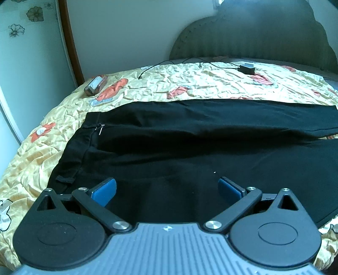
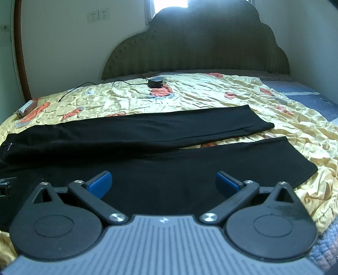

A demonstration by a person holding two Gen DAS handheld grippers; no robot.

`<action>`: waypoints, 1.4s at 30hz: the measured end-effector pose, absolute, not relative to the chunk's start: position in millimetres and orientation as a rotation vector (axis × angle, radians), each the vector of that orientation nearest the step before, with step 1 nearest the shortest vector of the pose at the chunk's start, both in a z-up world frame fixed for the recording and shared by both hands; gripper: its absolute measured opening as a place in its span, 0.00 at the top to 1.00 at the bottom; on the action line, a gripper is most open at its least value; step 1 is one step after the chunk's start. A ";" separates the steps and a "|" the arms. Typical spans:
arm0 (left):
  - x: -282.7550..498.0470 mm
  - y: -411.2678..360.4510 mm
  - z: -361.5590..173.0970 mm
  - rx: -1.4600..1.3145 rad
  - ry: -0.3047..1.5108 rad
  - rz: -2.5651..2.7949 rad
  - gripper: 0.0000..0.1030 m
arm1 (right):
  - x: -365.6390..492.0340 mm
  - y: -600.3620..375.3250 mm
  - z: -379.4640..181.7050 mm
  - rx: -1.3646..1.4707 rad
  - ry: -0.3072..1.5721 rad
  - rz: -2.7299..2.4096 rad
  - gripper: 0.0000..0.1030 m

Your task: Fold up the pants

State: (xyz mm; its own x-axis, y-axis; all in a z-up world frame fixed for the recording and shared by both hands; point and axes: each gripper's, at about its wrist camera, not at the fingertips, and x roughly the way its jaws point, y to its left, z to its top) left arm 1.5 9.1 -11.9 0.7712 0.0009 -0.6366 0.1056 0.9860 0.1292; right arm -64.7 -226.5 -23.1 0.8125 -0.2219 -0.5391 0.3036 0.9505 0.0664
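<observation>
We are hovering both grippers, fingers spread wide and gripping nothing, over the near edge of the black pants [image 1: 190, 131] lying flat on the bed [image 1: 190, 82]. Their long axis is running crosswise, with the waistband nearer our left gripper [image 1: 166, 188] and the leg cuffs nearer our right gripper [image 2: 163, 183].

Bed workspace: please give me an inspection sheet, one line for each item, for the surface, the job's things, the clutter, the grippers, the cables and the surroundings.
Surface: bed with a wrinkled yellow flowered bedspread.
Job's things: black pants lie spread flat, unfolded, waistband to the left, the two legs parted at the hems on the right.
Clutter: a small case near the left edge; a black power adapter near the headboard.
Grippers: left gripper open above the waist end, holding nothing; right gripper open above the near leg, holding nothing.
Cables: a thin black cable runs from the adapter across the bedspread.
Surroundings: padded headboard, wall sockets, window above.
</observation>
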 end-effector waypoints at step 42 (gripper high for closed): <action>3.7 6.8 -13.9 0.147 0.706 -0.085 0.00 | -55.2 -223.3 -31.2 0.155 0.590 -0.287 0.00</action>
